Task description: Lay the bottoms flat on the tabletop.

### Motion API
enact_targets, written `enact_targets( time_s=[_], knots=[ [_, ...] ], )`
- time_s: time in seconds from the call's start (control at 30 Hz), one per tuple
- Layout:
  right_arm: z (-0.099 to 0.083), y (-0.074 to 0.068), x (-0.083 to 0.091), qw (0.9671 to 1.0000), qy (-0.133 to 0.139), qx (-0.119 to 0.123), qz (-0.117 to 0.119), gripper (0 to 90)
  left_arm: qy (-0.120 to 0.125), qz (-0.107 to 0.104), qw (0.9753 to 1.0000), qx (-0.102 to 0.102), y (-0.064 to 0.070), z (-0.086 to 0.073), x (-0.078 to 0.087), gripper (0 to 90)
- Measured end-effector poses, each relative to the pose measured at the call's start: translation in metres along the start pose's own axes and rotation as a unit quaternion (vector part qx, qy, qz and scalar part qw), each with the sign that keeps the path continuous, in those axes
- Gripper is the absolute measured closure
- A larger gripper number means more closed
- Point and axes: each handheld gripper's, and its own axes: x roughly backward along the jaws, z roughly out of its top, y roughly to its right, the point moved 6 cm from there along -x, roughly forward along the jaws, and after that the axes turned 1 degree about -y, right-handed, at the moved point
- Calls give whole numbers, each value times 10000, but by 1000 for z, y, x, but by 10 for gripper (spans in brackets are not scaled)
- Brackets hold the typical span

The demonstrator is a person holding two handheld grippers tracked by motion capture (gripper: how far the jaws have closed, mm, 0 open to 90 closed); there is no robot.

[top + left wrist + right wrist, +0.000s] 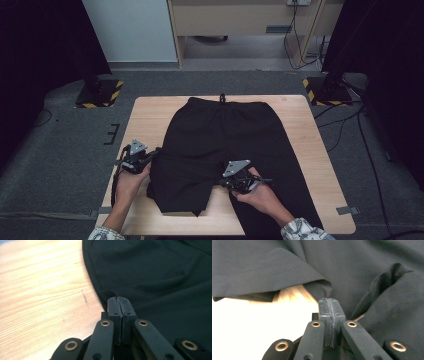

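Note:
Black trousers (220, 135) lie flat on a light wooden table (150, 120), waistband at the far side. The left leg ends short near the front, while the right leg runs over the table's front edge. My left gripper (152, 154) is at the trousers' left edge. In the left gripper view it (118, 300) is shut, with the cloth (155, 277) puckered at its tips. My right gripper (222, 182) is at the crotch between the legs. In the right gripper view it (329, 301) is shut on a pinched fold of the cloth (362, 265), lifted off the table.
Bare wood runs down the table's left side (37, 290) and along the right side. Two stands with yellow-black striped bases (100, 95) (325, 92) flank the far corners on the grey floor. Cables (360, 130) trail on the right.

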Motion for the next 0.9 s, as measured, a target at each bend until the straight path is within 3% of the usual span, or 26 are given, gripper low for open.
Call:
enact_targets(
  time_s=[0.07,0.13,0.2,0.27,0.3,0.33,0.4,0.43,0.57,0.7,0.83,0.9],
  knots=[
    [-1,0,3,10000,31,15,31,900,-67,26,10000,-42,0,-1,-6,882],
    [-5,-1,6,10000,-14,32,84,898,-254,-1,9994,-240,8,-4,-19,880],
    [-3,0,7,10000,29,47,29,842,-210,-39,9993,-305,11,-4,-19,871],
    [3,0,10,9999,153,13,-10,752,-63,-91,9996,-249,10,-3,-14,830],
    [6,-1,12,9998,190,-17,-14,701,6,-60,9997,-217,8,-3,-10,751],
    [9,-2,14,9997,228,-21,-28,684,86,-18,9998,-189,7,-3,-5,682],
    [17,-3,17,9995,308,18,-77,640,150,-22,9997,-168,5,-4,0,642],
    [22,-4,17,9992,382,-12,-90,618,244,54,9995,-205,3,-6,10,604],
    [37,-9,10,9990,448,21,-57,551,343,-1,9988,-350,10,-13,28,473],
    [46,-19,-5,9992,365,138,75,476,92,-171,9974,-697,20,-33,33,373],
    [40,-26,-19,9996,65,156,222,419,-196,-328,9974,-608,17,-49,27,302],
    [35,-27,-23,9995,-50,180,256,440,-271,-375,9976,-513,15,-51,23,287]
  ],
)
